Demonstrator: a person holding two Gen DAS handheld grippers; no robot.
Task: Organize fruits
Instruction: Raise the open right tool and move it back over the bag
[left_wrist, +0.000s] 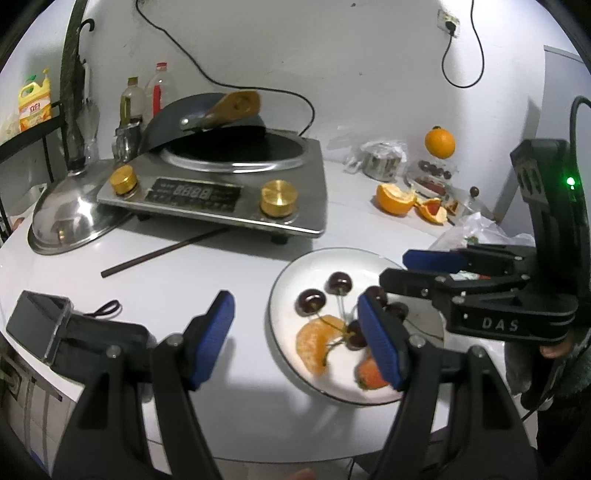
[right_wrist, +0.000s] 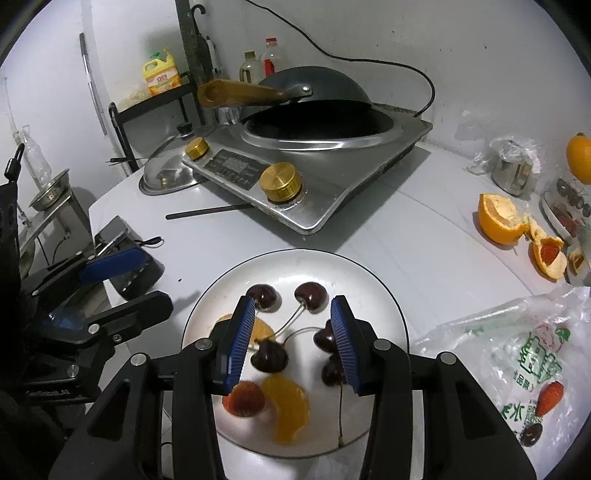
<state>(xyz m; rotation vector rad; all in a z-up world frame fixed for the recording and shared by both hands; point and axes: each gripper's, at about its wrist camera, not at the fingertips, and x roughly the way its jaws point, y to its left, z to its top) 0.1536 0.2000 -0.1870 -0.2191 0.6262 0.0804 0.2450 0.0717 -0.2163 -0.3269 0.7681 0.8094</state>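
Note:
A white plate (left_wrist: 295, 266) (right_wrist: 369, 280) holds several dark cherries (left_wrist: 311, 301) (right_wrist: 311, 295), orange segments (left_wrist: 314, 343) (right_wrist: 286, 410) and a strawberry (left_wrist: 371, 374) (right_wrist: 243, 400). My right gripper (right_wrist: 291, 301) (left_wrist: 393, 266) hovers over the plate, open, with stemmed cherries lying below between its blue pads and nothing pressed. My left gripper (left_wrist: 295, 299) (right_wrist: 159, 278) stands open at the plate's left edge, holding nothing.
An induction cooker (left_wrist: 229, 192) with a wok (right_wrist: 317, 88) stands behind the plate, a steel lid (left_wrist: 70, 218) and a dark chopstick (left_wrist: 162, 254) beside it. A phone (left_wrist: 37, 325) lies left. Orange peel (right_wrist: 498, 218), a whole orange (left_wrist: 439, 142), a steel cup (right_wrist: 511, 173) and a plastic bag (right_wrist: 517, 343) are right.

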